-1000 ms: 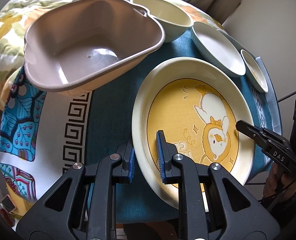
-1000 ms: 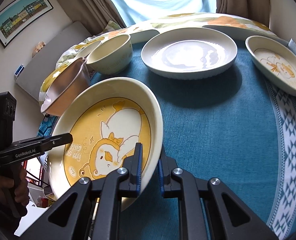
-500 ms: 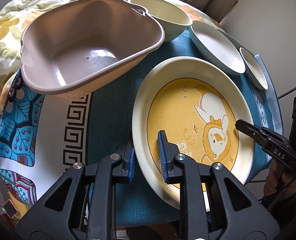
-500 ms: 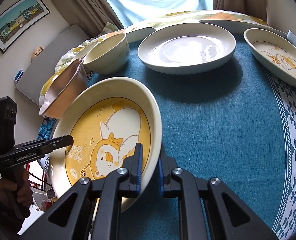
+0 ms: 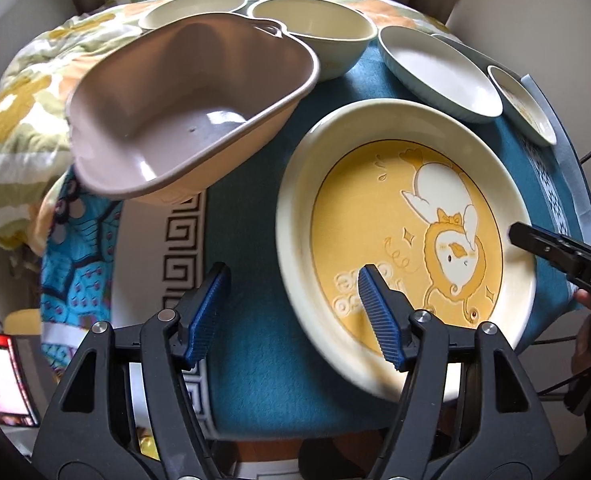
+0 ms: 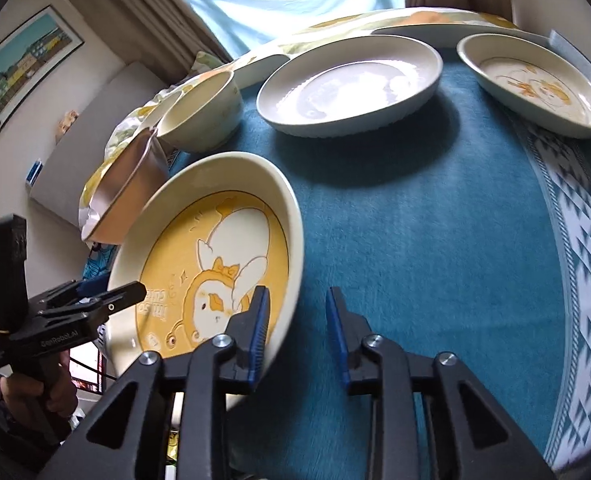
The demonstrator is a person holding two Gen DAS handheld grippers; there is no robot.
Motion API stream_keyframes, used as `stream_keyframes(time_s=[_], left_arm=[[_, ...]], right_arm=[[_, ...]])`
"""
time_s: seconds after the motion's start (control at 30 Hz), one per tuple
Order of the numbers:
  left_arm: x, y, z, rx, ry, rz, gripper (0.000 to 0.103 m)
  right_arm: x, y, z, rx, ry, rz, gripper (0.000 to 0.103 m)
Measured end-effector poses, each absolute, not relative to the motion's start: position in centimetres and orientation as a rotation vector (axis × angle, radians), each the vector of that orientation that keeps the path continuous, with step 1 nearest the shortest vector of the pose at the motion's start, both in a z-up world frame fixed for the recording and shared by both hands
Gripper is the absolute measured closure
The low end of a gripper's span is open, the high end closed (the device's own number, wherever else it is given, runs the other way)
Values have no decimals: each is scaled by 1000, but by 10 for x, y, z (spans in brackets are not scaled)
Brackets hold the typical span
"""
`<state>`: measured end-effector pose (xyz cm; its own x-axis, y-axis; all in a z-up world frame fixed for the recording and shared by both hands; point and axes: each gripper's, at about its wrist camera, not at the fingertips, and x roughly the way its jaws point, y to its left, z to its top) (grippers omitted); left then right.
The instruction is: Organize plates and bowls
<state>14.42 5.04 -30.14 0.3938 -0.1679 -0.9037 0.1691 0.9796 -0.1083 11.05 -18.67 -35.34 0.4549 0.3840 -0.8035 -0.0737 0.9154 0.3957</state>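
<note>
Now I have the yellow duck plate (image 5: 407, 216) lying on the teal cloth (image 6: 415, 220) at the near edge of the table, its rim between the jaws of both tools. My left gripper (image 5: 291, 304) has its jaws opening, wide apart, one pad over the plate's yellow face and the other out over the cloth, neither pressing. My right gripper (image 6: 297, 332) is opening too, jaws at a narrow gap, rim still between them. Beyond sit the brown bowl (image 5: 183, 120), a cream bowl (image 5: 315, 36), a plain white plate (image 6: 347, 84) and a small duck plate (image 6: 535, 88).
</note>
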Motion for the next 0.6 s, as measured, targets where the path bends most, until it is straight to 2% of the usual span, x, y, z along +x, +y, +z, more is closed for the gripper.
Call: stream_keyframes(time_s=[0.17, 0.33, 0.4, 0.43, 0.47, 0.53, 0.6], left_arm=[[135, 56, -263, -27, 1104, -205, 39], [141, 36, -195, -82, 984, -270, 38], [148, 21, -172, -73, 940, -294, 34], [151, 14, -163, -69, 920, -297, 26], [157, 7, -154, -66, 901, -290, 12], [172, -8, -143, -66, 876, -244, 0], [186, -24, -137, -83, 860, -211, 0]], right_arm=[[99, -200, -307, 312, 1018, 250, 77], [101, -224, -245, 300, 919, 232, 76], [107, -232, -225, 282, 892, 235, 59], [112, -239, -215, 274, 874, 245, 37], [117, -242, -209, 270, 861, 252, 13], [130, -254, -196, 250, 823, 261, 0], [143, -267, -186, 213, 776, 253, 0]])
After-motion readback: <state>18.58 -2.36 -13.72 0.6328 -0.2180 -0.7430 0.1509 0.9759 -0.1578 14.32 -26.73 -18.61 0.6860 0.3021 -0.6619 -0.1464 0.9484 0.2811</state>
